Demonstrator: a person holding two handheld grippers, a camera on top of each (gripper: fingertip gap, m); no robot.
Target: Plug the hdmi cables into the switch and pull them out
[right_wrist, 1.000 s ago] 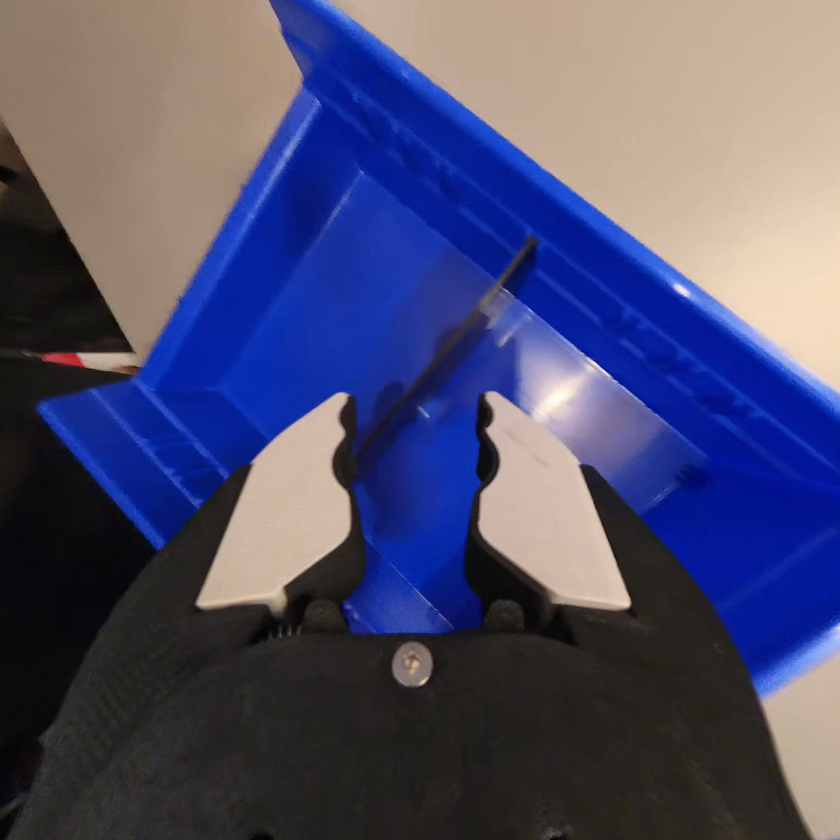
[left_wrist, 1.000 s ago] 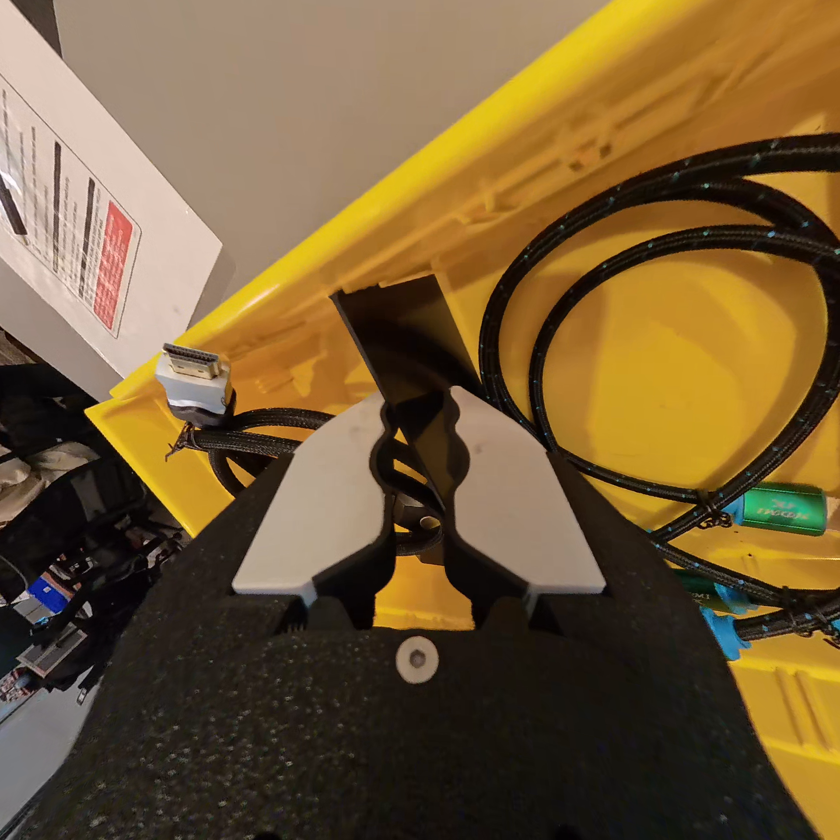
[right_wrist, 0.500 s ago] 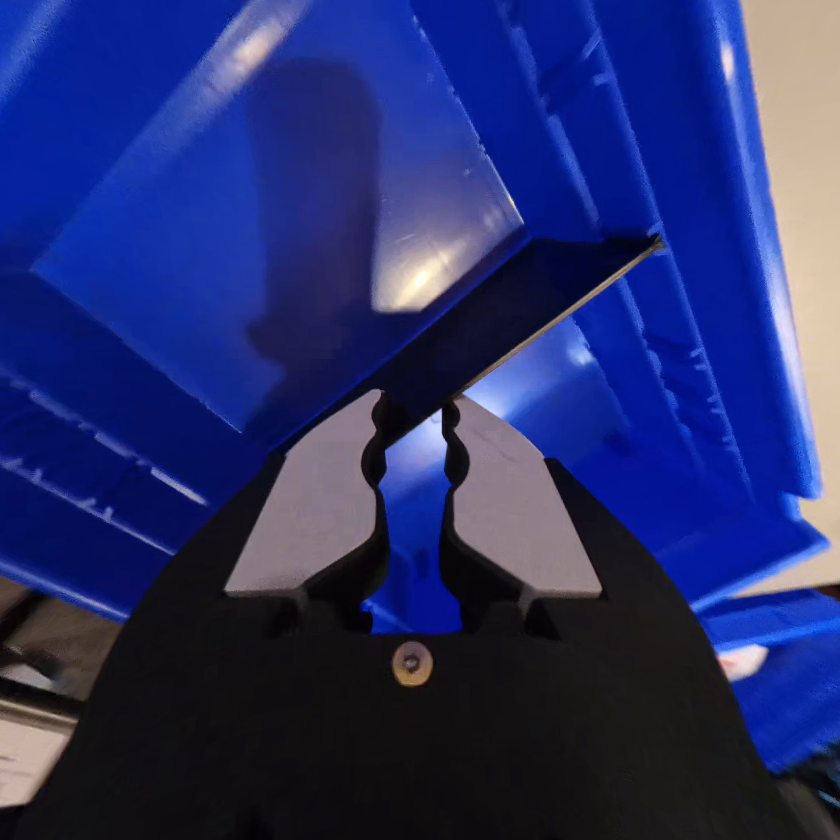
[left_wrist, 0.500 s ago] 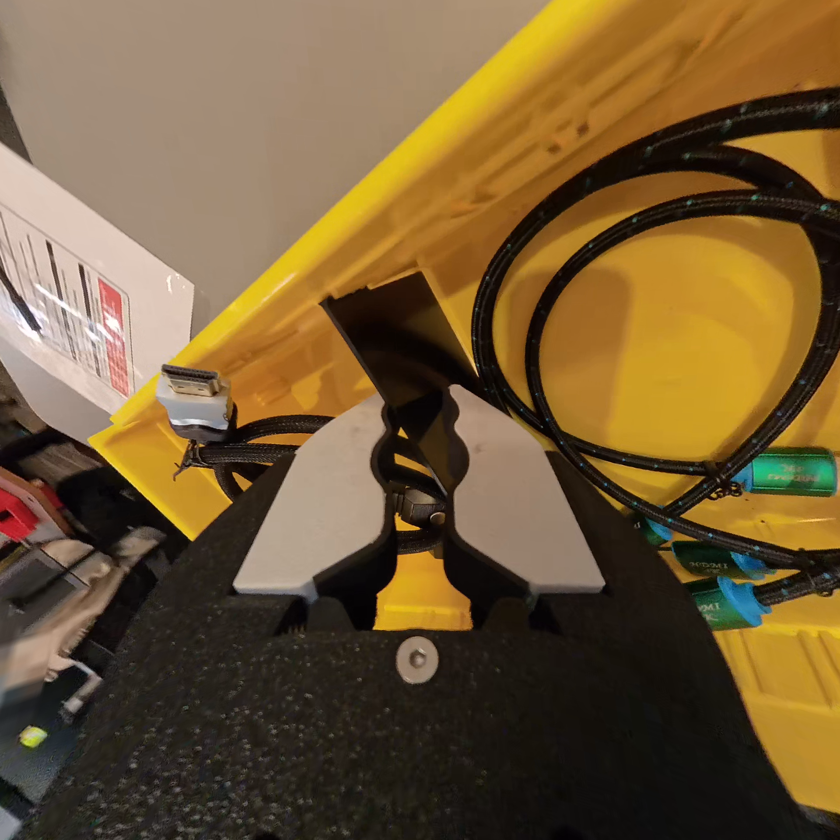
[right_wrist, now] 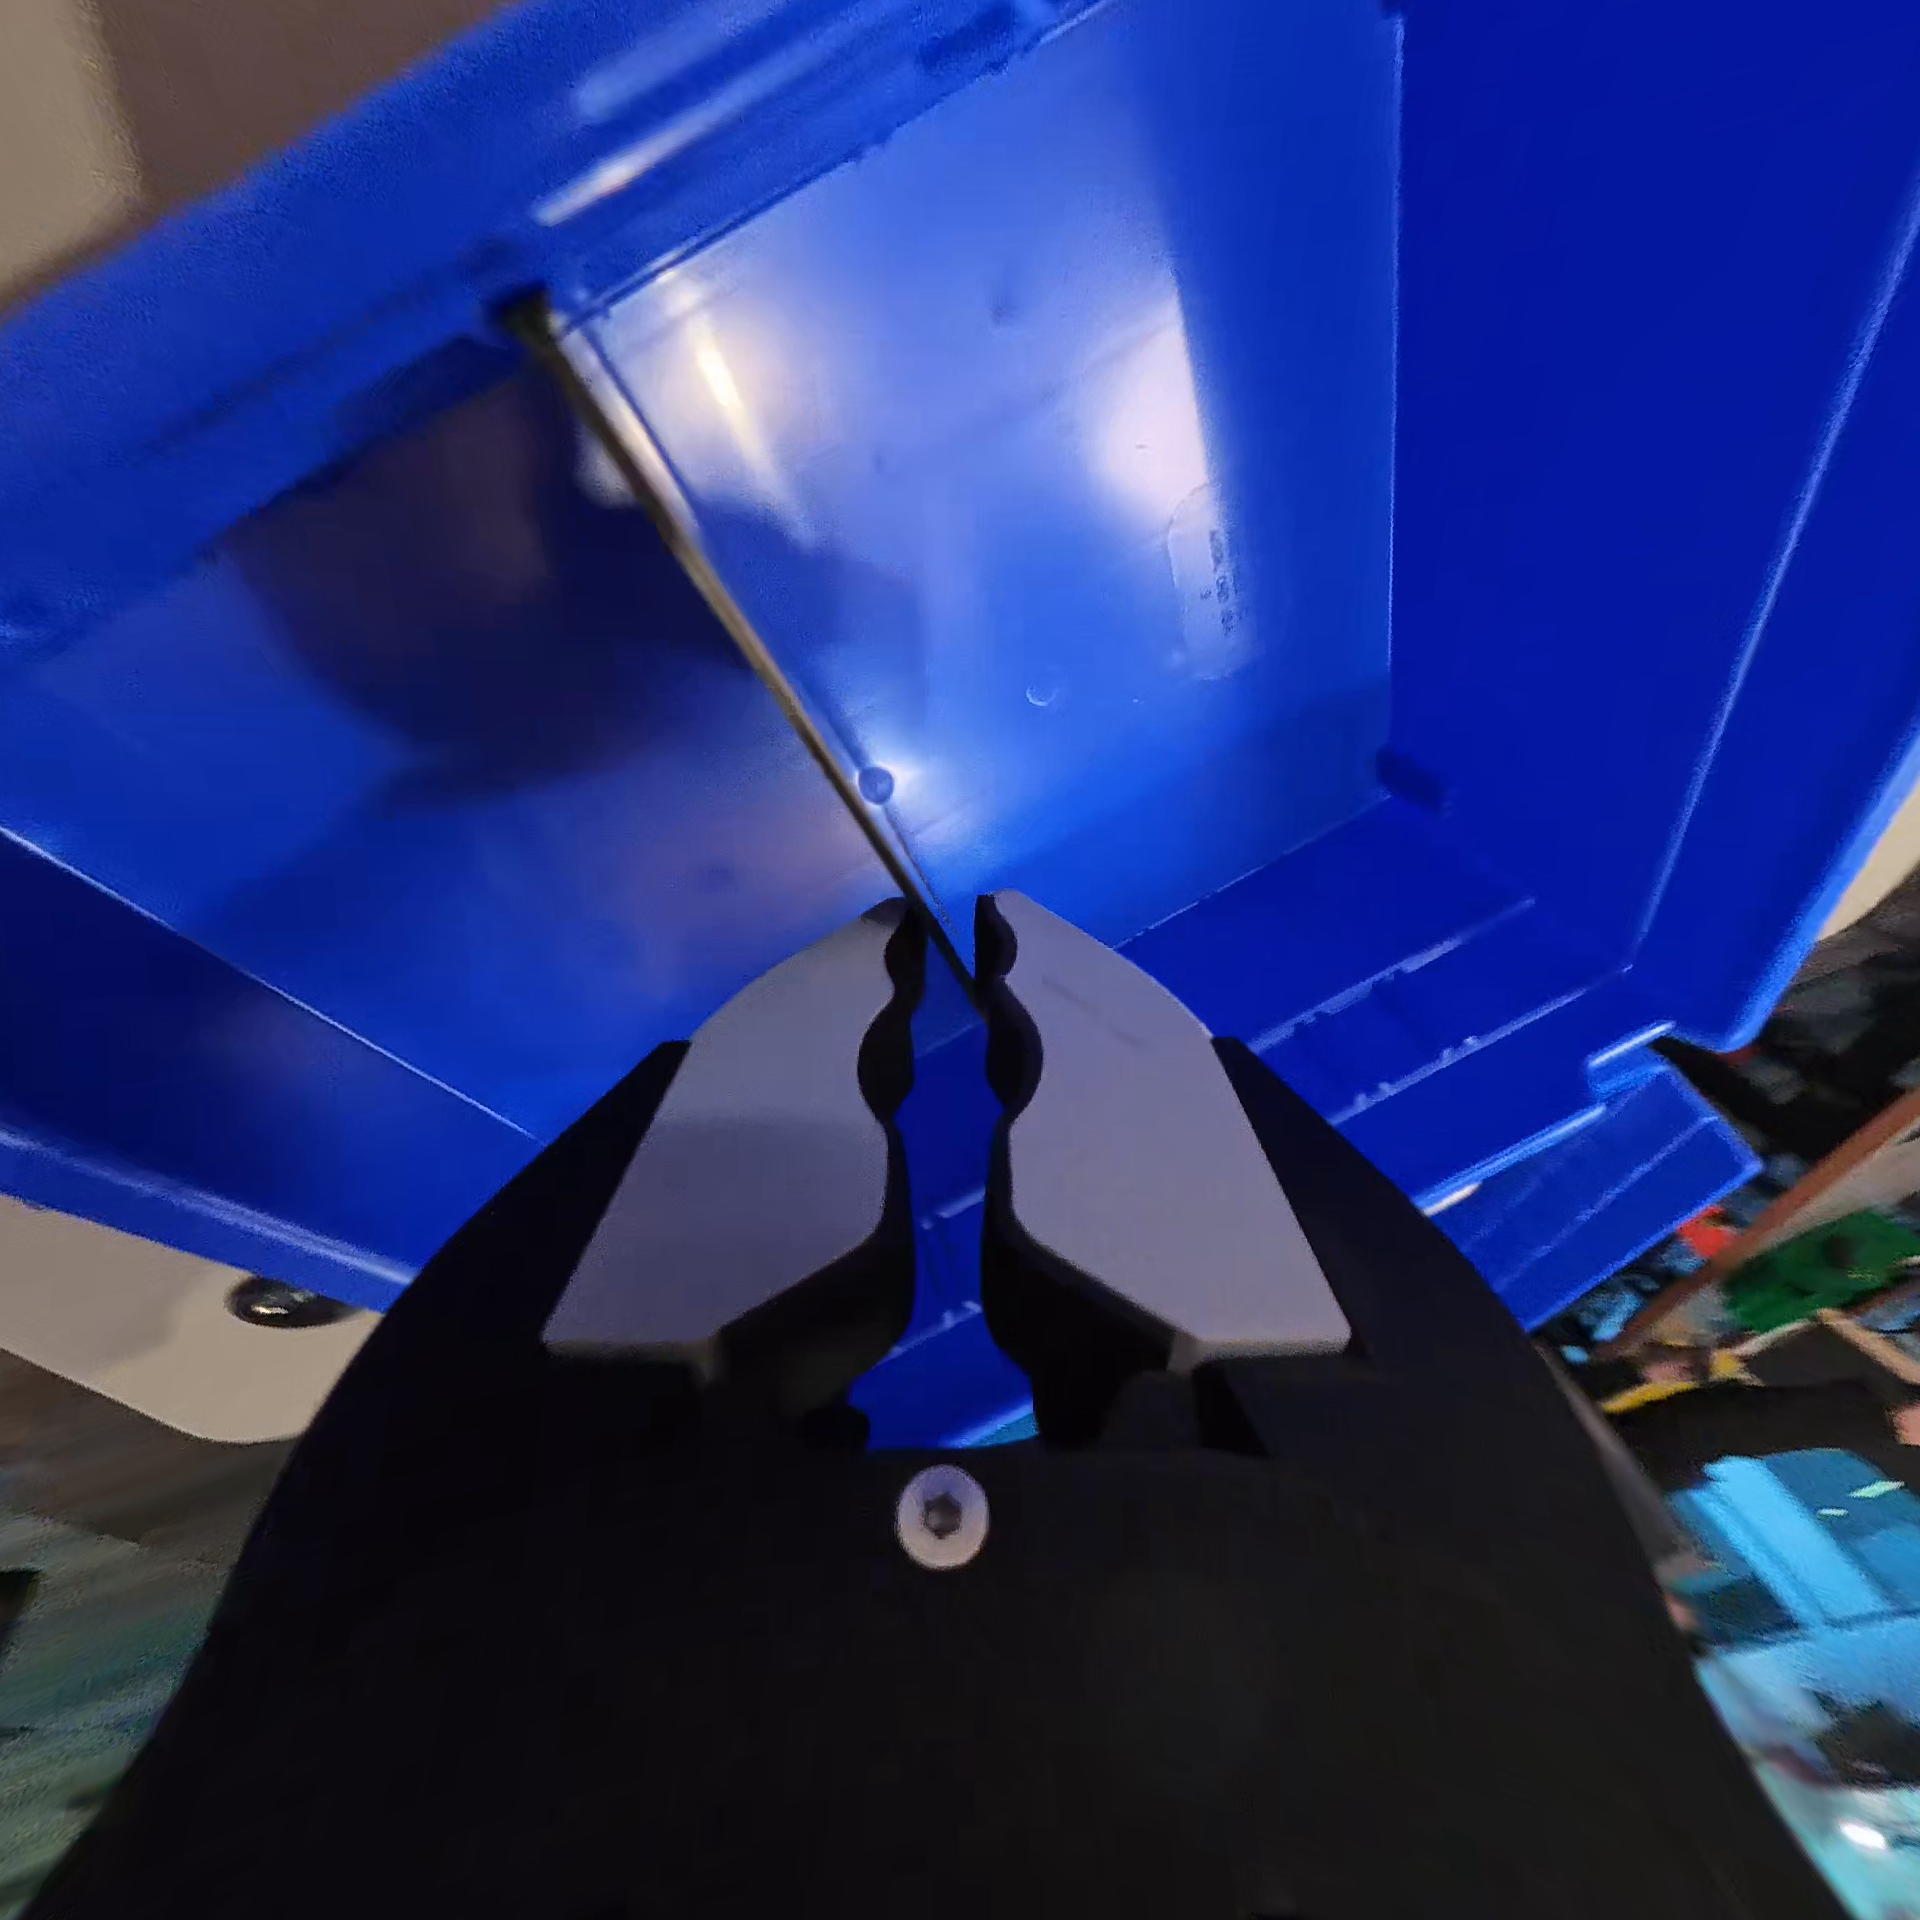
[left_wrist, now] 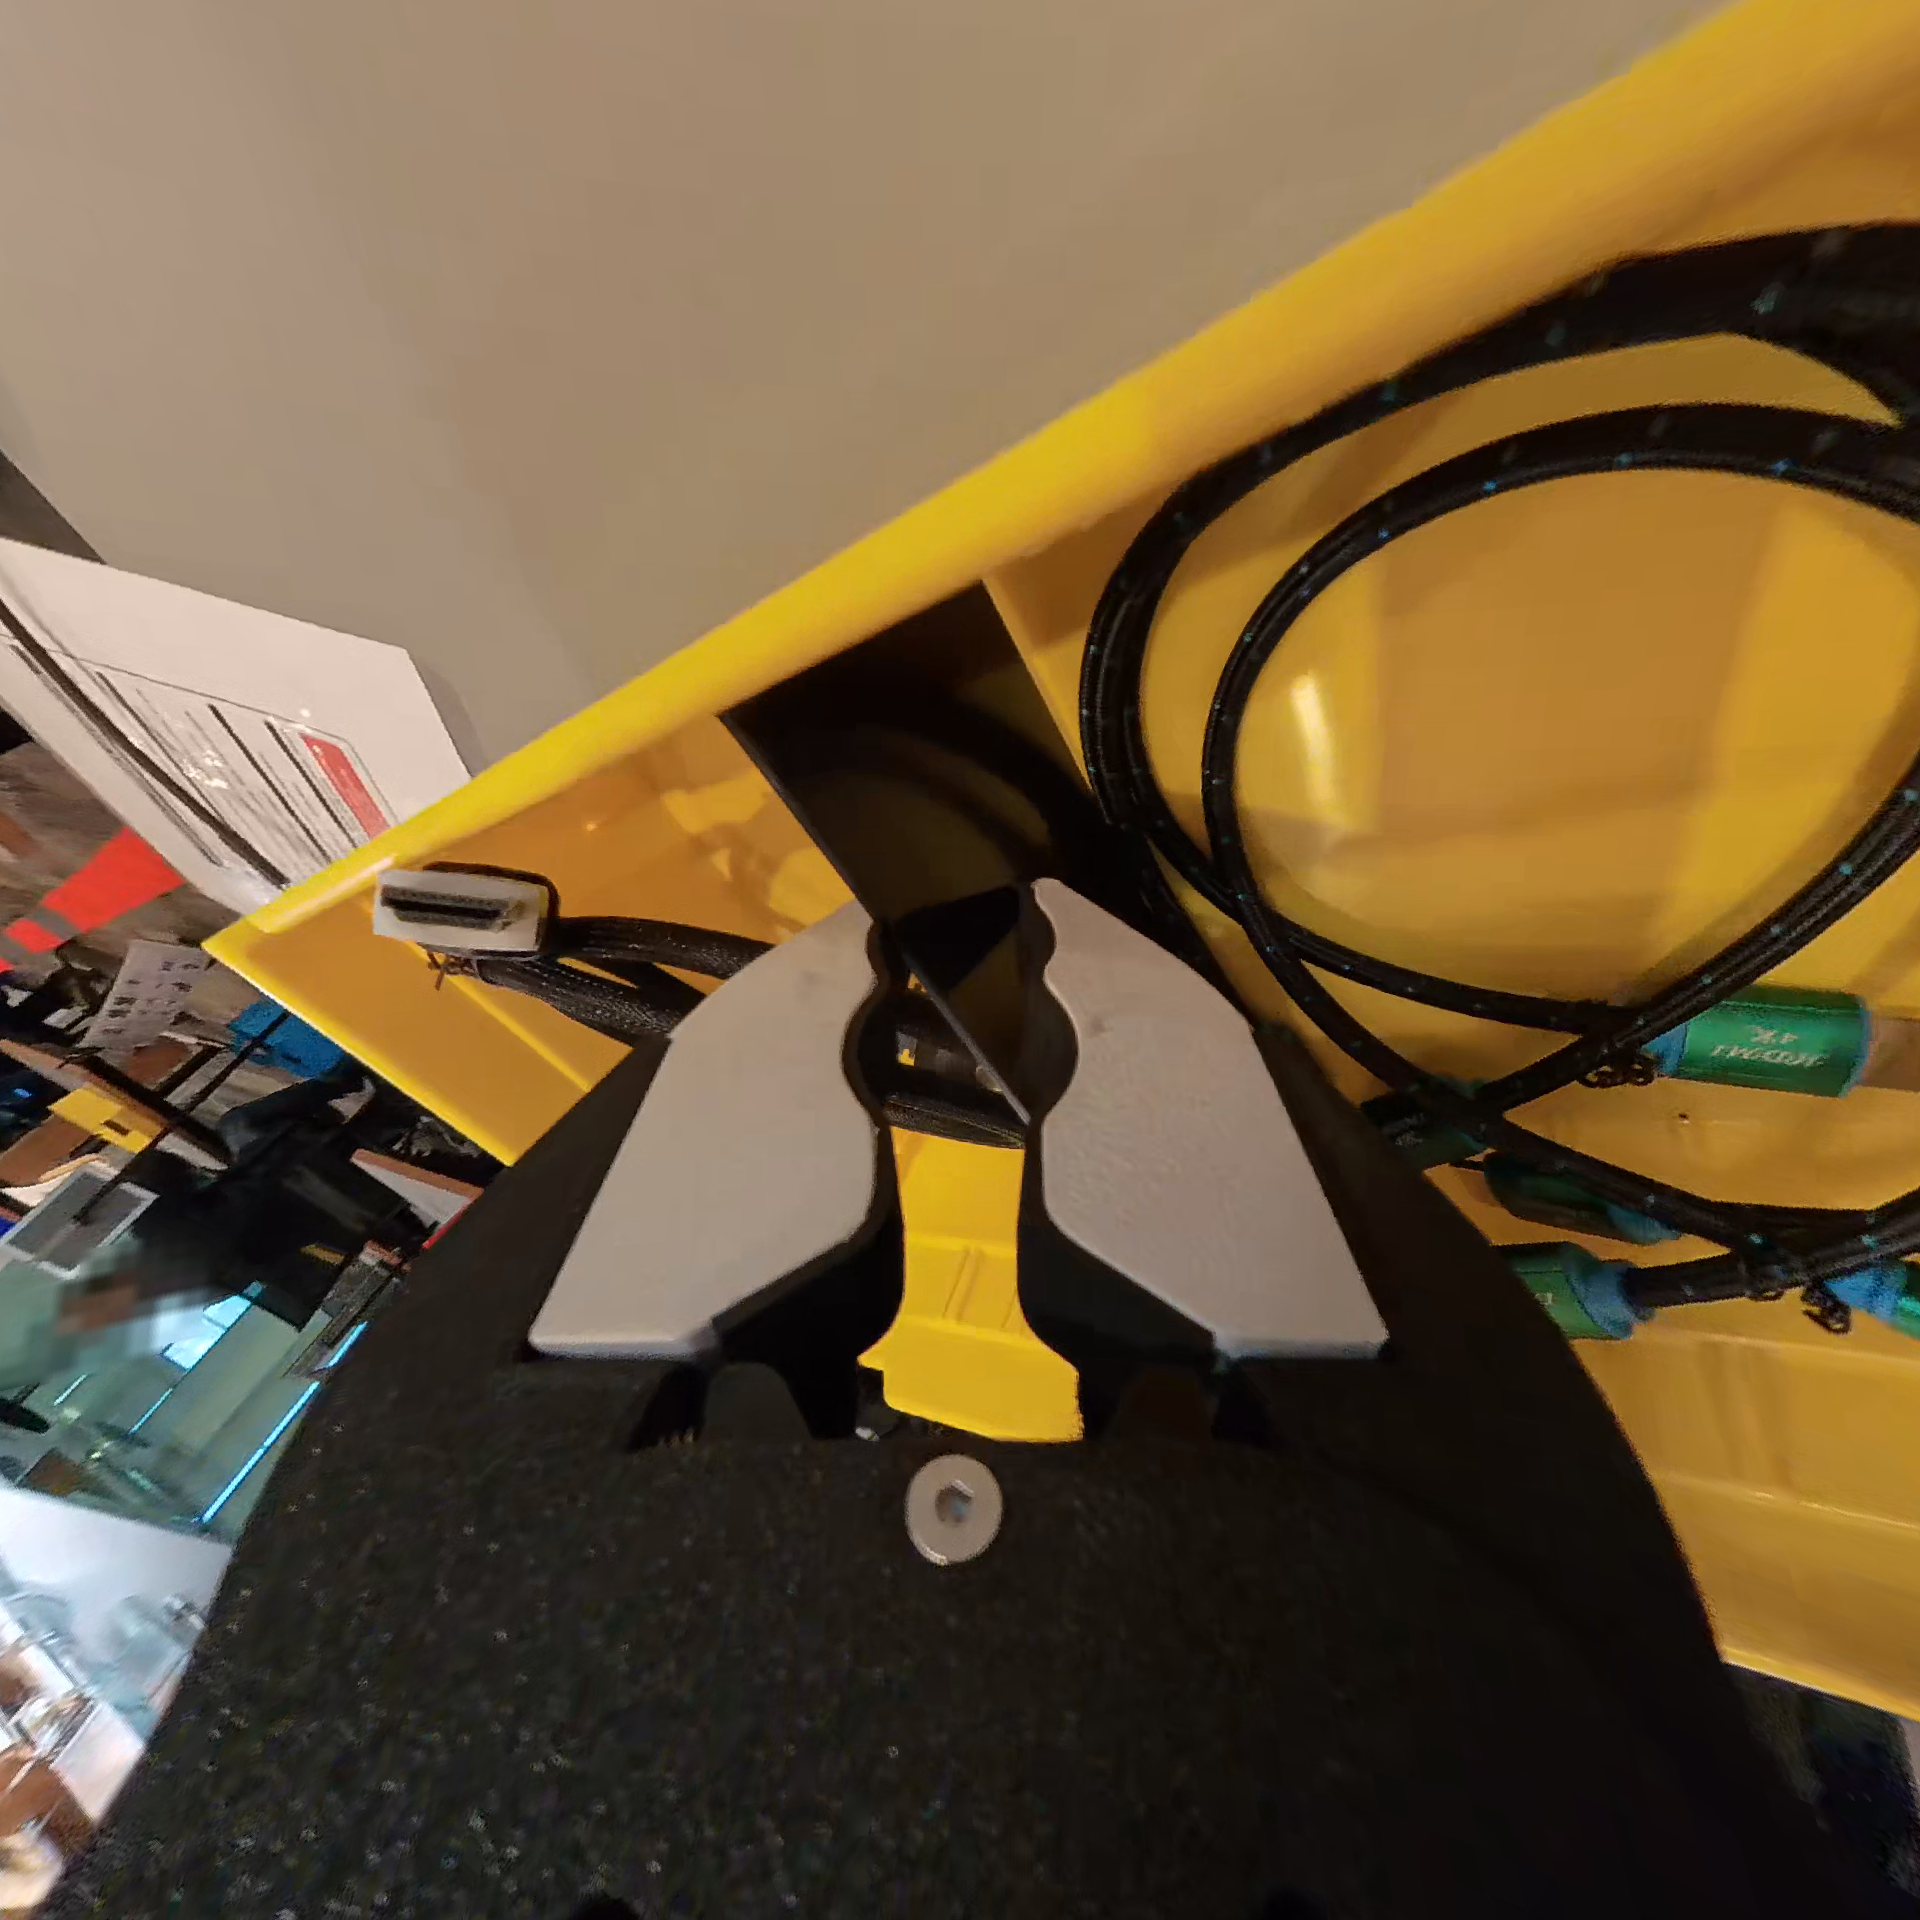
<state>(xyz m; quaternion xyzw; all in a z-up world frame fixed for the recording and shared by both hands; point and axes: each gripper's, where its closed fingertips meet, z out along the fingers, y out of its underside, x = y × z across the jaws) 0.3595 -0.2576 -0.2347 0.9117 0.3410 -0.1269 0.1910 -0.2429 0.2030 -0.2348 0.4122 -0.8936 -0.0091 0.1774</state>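
Gripping the black divider (left_wrist: 914, 790) of the yellow bin (left_wrist: 1558, 665) at frame centre, the left tongs (left_wrist: 961, 935) are clenched on its edge. Black braided HDMI cables (left_wrist: 1174, 582) coil at right, green plugs (left_wrist: 1766, 1044) at lower right; a silver plug (left_wrist: 462, 914) lies at left. No switch is visible.

In the right wrist view, the right tongs (right_wrist: 940, 925) clamp the thin black divider (right_wrist: 727, 613) of the blue bin (right_wrist: 1610, 416).
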